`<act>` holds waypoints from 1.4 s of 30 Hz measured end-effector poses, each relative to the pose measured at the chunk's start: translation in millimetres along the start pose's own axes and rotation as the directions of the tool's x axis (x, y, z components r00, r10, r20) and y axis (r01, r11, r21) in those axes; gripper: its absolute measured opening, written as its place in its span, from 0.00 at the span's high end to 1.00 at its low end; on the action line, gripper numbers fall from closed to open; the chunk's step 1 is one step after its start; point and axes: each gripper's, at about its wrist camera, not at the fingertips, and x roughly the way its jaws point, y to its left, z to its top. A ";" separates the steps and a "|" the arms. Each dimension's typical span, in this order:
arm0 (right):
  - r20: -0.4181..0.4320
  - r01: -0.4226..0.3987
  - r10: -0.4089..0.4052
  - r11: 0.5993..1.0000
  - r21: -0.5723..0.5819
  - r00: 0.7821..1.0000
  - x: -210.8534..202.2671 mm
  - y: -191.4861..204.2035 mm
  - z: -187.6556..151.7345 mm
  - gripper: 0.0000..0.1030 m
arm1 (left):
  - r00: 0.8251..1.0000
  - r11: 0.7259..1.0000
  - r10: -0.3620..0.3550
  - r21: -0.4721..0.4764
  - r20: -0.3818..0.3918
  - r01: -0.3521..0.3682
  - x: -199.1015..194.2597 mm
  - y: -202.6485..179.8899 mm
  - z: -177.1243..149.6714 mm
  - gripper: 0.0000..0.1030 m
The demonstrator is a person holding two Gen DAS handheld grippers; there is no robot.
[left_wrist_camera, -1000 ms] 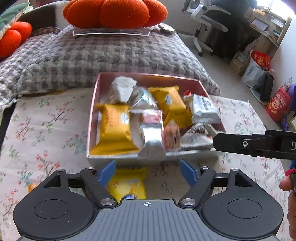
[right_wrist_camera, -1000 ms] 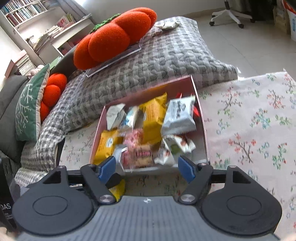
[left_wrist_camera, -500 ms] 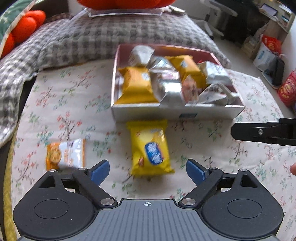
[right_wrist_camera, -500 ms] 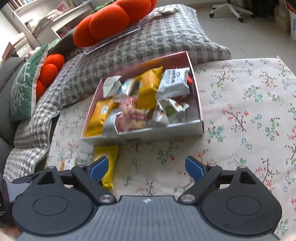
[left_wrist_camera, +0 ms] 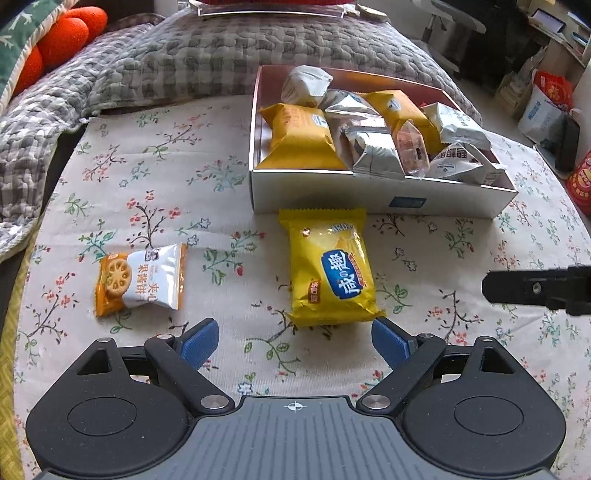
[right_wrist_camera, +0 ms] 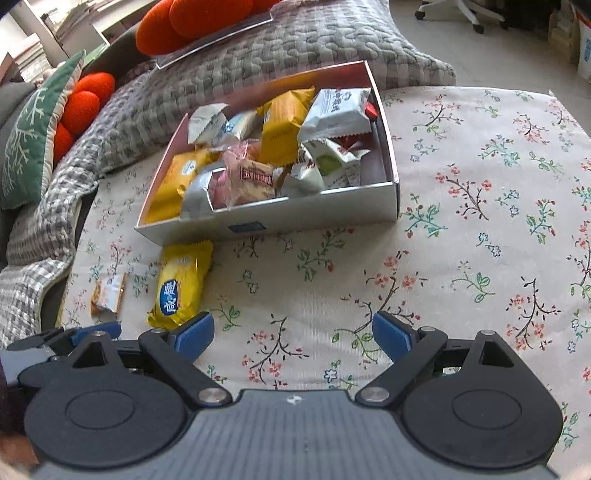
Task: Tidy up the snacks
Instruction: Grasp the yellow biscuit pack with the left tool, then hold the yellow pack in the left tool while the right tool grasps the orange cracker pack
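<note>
- box [left_wrist_camera: 380, 197] packed with wrapped snacks [left_wrist_camera: 303, 136]
- yellow packet [left_wrist_camera: 330, 271], biscuit packet [left_wrist_camera: 140, 278] on floral cloth [left_wrist_camera: 166, 184]
- grey quilt [left_wrist_camera: 207, 55] behind
- left gripper [left_wrist_camera: 293, 341], right gripper [right_wrist_camera: 293, 334] jaws apart, holding nothing

Around me, a floral tablecloth [right_wrist_camera: 461, 229] covers the surface, and a grey checked quilt [left_wrist_camera: 207, 55] is bunched along its far edge. Orange round cushions [right_wrist_camera: 207, 18] sit on the quilt, beside a green pillow with a white branch pattern [right_wrist_camera: 26, 133]. A white office chair [right_wrist_camera: 458, 11] stands on the pale floor [right_wrist_camera: 517, 55], where daylight falls.
</note>
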 end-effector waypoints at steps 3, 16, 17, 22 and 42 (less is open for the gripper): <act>-0.009 0.003 -0.003 1.000 -0.006 1.000 3.0 1.5 -1.1 0.11 | 0.999 0.999 -0.030 -0.018 0.032 0.031 1.4 1.5 2.6 0.13; -0.033 0.021 -0.021 1.000 -0.009 0.999 8.7 -4.2 -3.1 0.11 | 0.997 0.999 -0.049 0.004 0.063 0.049 19.9 -10.7 14.9 0.56; -0.035 0.022 -0.023 1.000 -0.010 0.999 9.6 -4.0 -3.1 0.11 | 0.998 0.999 -0.049 0.004 0.050 0.049 18.8 -9.7 15.3 0.56; -0.040 0.015 -0.016 1.000 -0.014 0.999 10.7 -3.3 -2.6 0.11 | 0.999 0.999 -0.038 -0.038 -0.005 0.038 9.5 7.7 14.5 0.58; 0.069 -0.010 0.011 1.000 -0.010 0.998 -21.6 -4.4 17.9 0.15 | 0.994 0.995 -0.003 -0.100 0.112 0.014 -40.0 41.5 41.7 0.58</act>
